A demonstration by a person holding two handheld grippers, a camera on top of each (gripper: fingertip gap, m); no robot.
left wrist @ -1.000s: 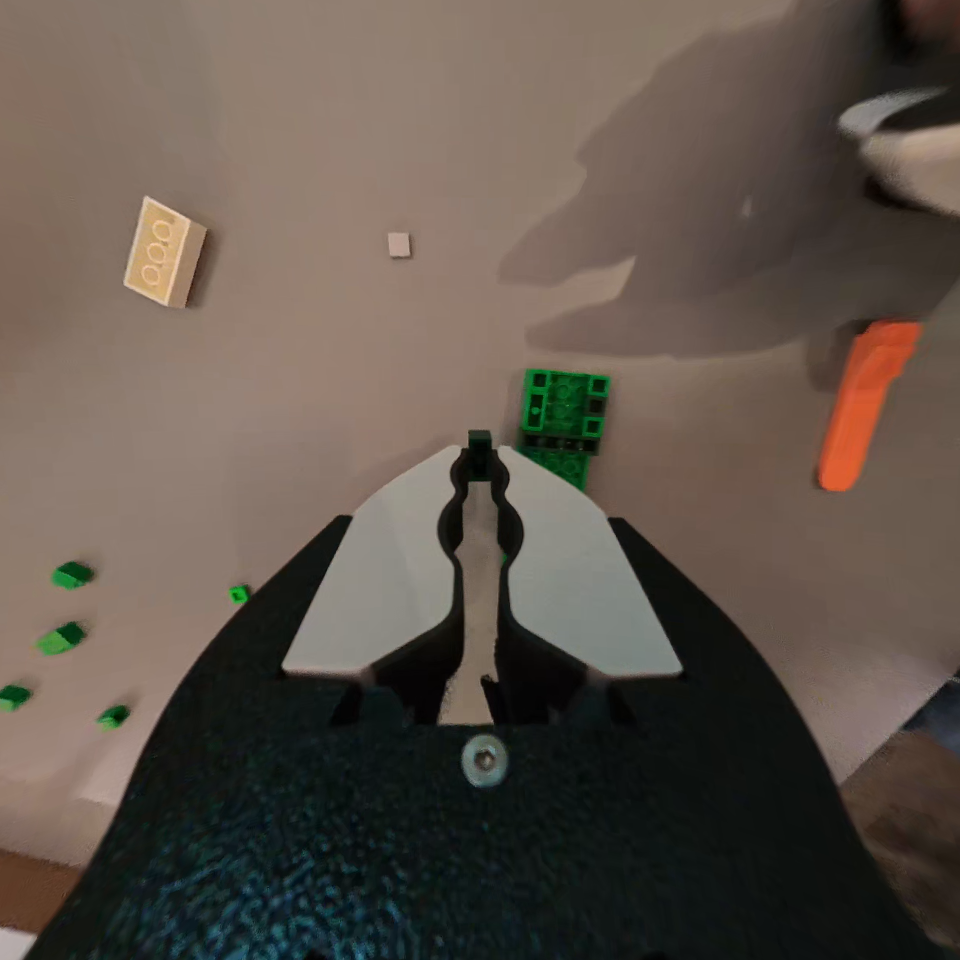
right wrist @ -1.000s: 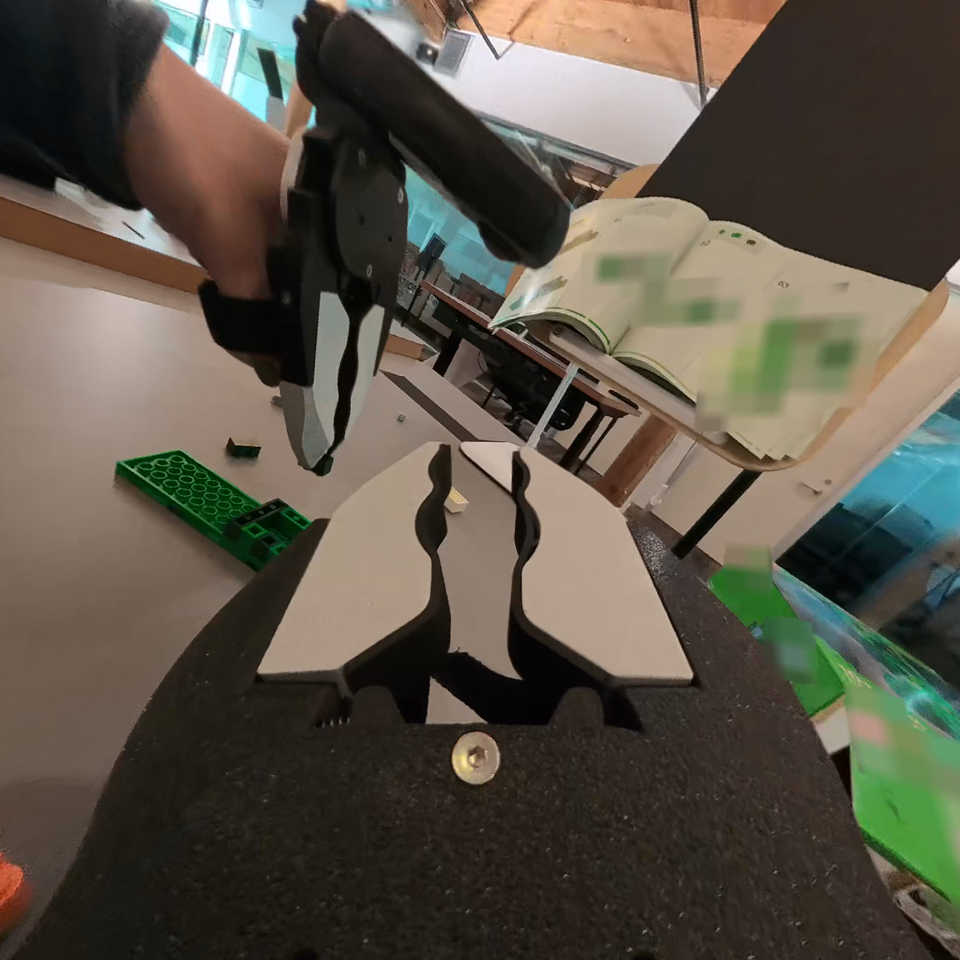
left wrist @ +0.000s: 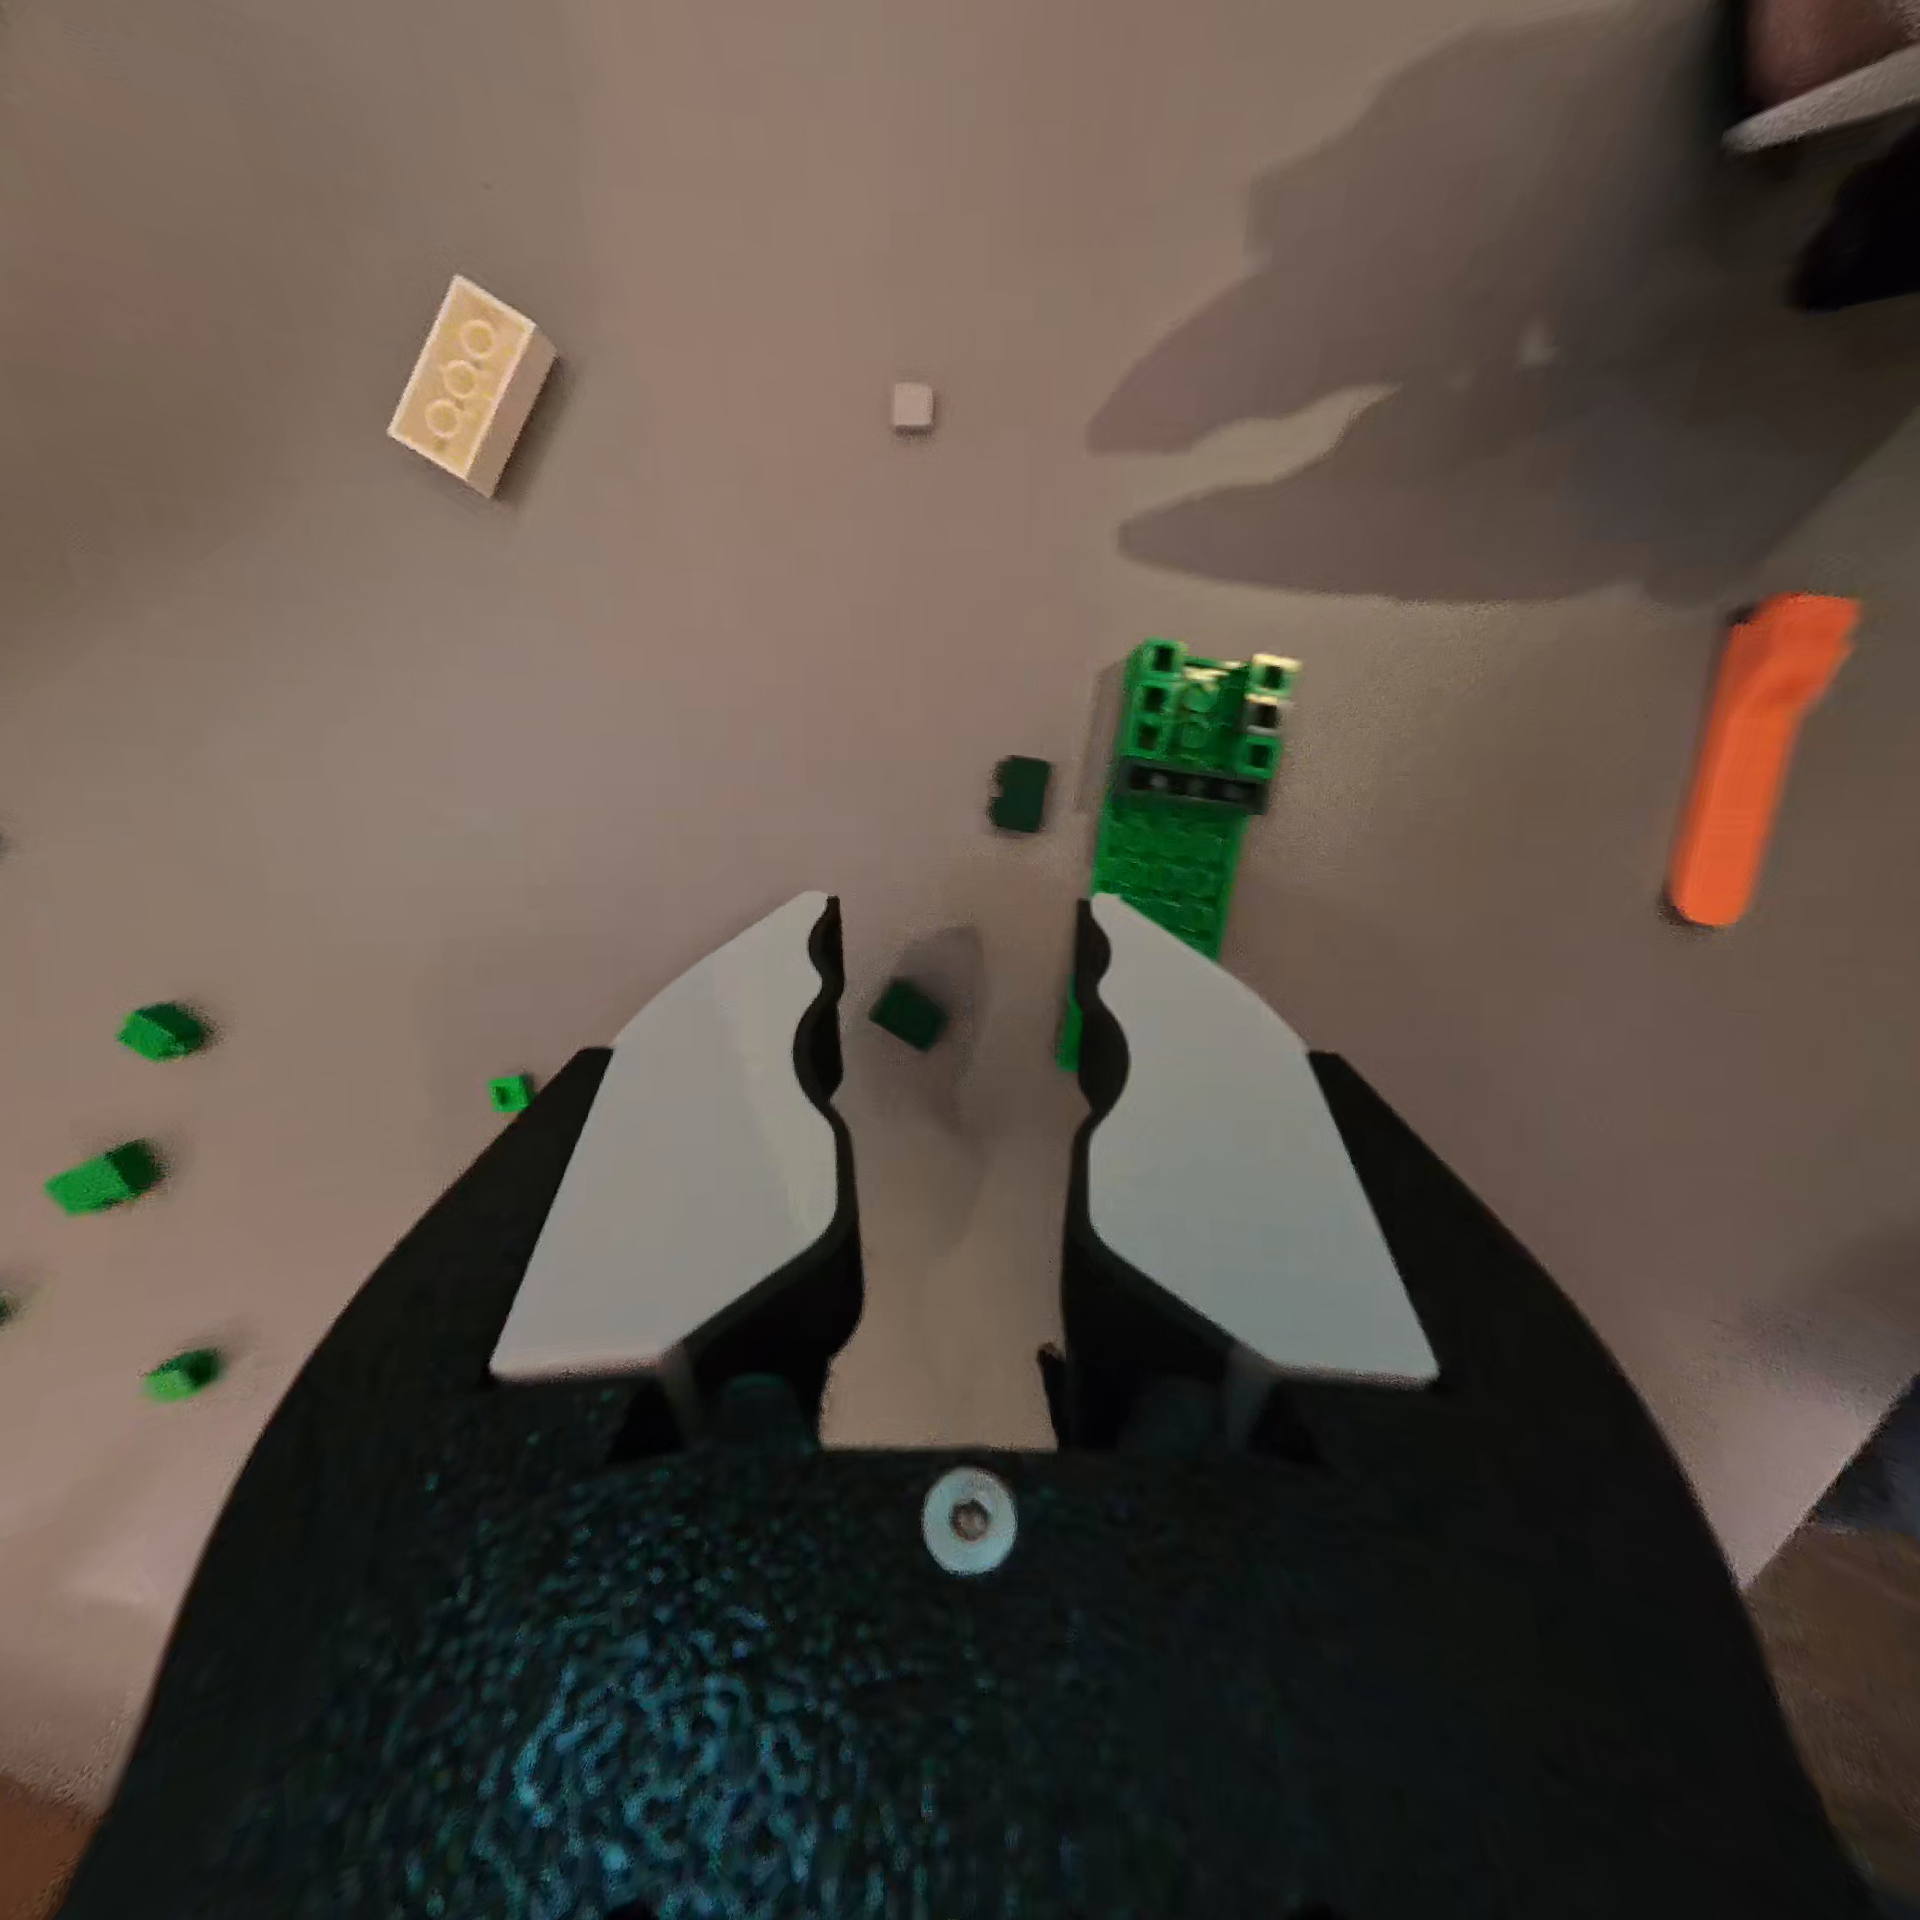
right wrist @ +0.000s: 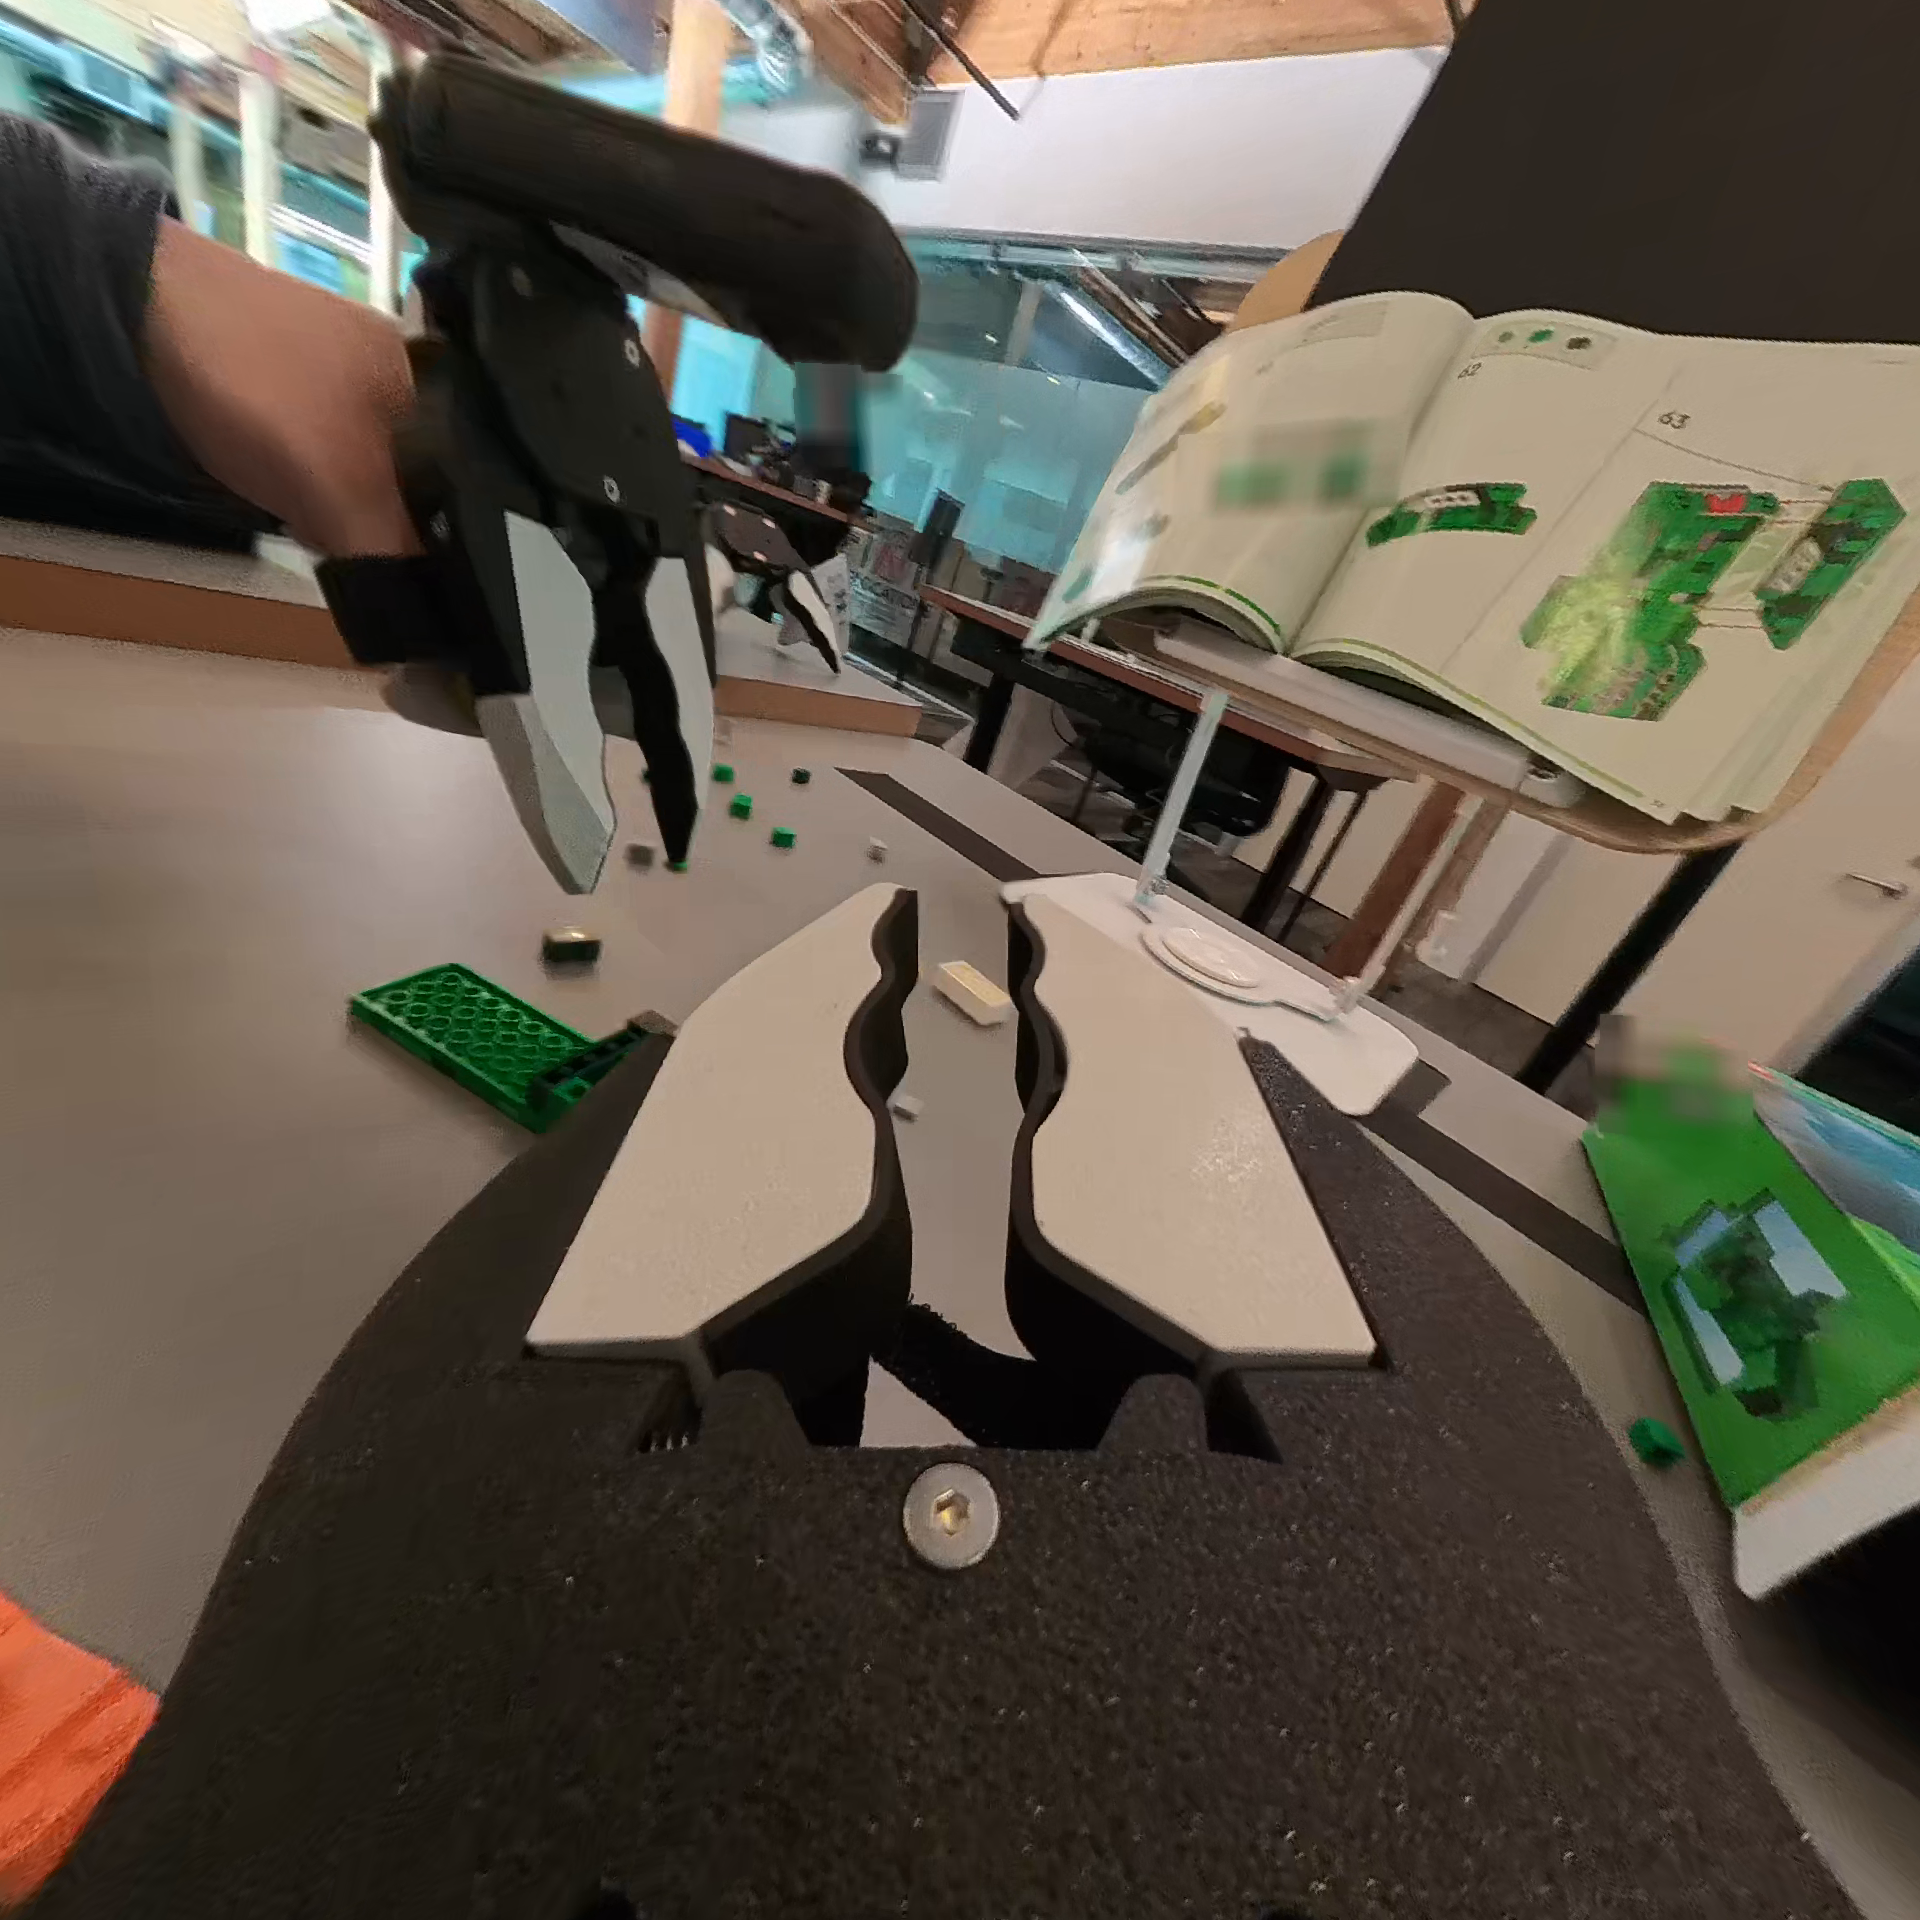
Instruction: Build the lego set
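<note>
My left gripper [left wrist: 956,914] is open above the table, and a small dark green piece [left wrist: 909,1016] lies loose between its fingers. A second dark green piece [left wrist: 1020,795] sits just ahead, beside the green plate assembly [left wrist: 1195,790]. In the right wrist view the left gripper [right wrist: 629,868] hangs point-down near the assembly [right wrist: 478,1029] and a dark piece [right wrist: 571,943]. My right gripper [right wrist: 961,909] is partly open and empty, low over the table. A tan brick [right wrist: 971,992] lies beyond its tips.
An orange brick separator [left wrist: 1756,758] lies to the right, a tan brick [left wrist: 470,382] and a small grey piece [left wrist: 912,405] farther off. Small green pieces [left wrist: 102,1179] are scattered on the left. An open instruction booklet [right wrist: 1455,499] rests on a white stand [right wrist: 1247,987], with a green box [right wrist: 1766,1299] to the right. Some 15 cm of space lies between my two pairs of fingers. The tan brick [right wrist: 971,992] is closer to my left gripper, around 12 cm from its tips; the right tips are 20 cm off. Seen from the left wrist view [left wrist: 498,401] as well.
My left gripper was shut on a small dark green piece; it has opened and let the piece go, and it has drawn back from the green assembly. The right gripper has barely moved.
</note>
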